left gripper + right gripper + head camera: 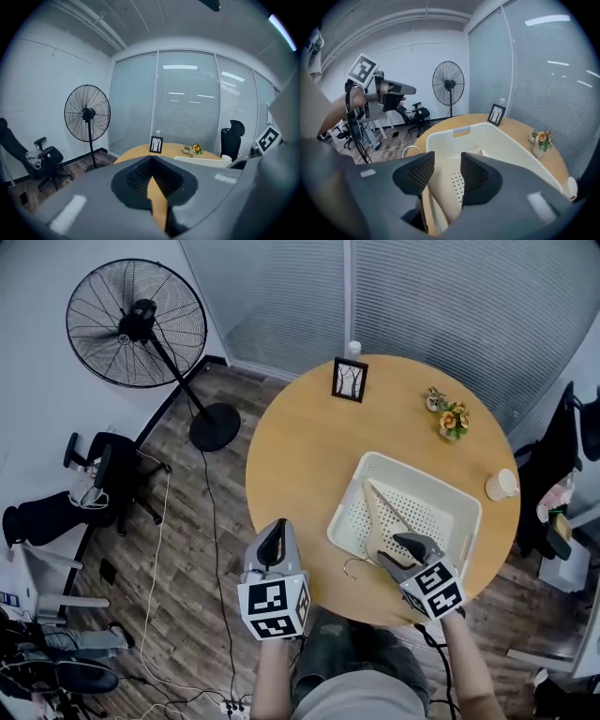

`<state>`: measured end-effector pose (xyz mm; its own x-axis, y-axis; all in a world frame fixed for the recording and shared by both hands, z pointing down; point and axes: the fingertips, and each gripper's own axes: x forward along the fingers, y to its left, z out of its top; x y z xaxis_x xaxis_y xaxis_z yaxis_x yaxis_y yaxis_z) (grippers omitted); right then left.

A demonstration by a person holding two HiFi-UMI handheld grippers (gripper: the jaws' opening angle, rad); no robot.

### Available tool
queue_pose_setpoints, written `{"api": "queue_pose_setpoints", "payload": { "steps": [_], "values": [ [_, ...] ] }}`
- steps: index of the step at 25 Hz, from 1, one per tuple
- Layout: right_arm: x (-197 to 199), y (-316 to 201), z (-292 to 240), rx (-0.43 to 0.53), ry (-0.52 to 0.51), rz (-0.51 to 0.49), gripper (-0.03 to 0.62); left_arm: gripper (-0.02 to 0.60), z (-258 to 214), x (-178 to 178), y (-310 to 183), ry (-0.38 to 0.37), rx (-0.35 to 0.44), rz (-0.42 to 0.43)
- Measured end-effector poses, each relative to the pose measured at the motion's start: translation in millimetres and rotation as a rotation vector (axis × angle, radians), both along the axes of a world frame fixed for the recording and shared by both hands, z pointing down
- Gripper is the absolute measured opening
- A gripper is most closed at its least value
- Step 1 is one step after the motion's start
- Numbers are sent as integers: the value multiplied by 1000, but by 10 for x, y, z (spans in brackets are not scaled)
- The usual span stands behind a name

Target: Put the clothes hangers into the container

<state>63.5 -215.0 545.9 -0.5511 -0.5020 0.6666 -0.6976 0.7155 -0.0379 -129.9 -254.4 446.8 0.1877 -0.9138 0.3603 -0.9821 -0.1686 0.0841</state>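
At the far left, a black round-caged pedestal fan [136,322] is standing on the wooden floor, with a black office chair [98,474] sitting below it in the head view. The left gripper [274,526] is hovering just off the near-left edge of the round light-wood table [300,446], well apart from everything on it. Its own view is showing the two jaws pressed together with nothing gripped between them, and it is pointing across the table toward the glass wall.

A small black picture frame [350,379] is standing upright near the table's far edge. Further right, the white perforated plastic basket [427,476] is sitting on the near-right part of the table. The pale wooden clothes hanger [375,512] is lying inside it, toward its left side, and its metal hook [353,566] is reaching out over the basket's near rim above the table.

The right gripper [405,552] is hanging over the near edge of the basket, just right of the hook. Its jaws are standing partly apart with nothing clamped; the basket's near wall is showing through the gap, and I cannot tell whether either jaw is touching it.

A small pot of orange flowers [453,418] is sitting toward the far right of the table, and a white cup [502,485] is resting at the right edge, beside the basket.
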Motion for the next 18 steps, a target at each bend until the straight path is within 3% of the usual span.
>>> {"api": "queue_pose_setpoints", "payload": {
  "steps": [11, 14, 18],
  "values": [
    [612, -312, -877, 294, -21, 277, 184, 0, -427, 268, -175, -10, 106, 62],
    [816, -365, -1141, 381, -68, 389, 102, 1, -603, 354, -239, -15, 146, 82],
    [1092, -374, -1390, 467, -136, 520, 62, 0, -800, 476, -299, -16, 195, 108]
  ]
}}
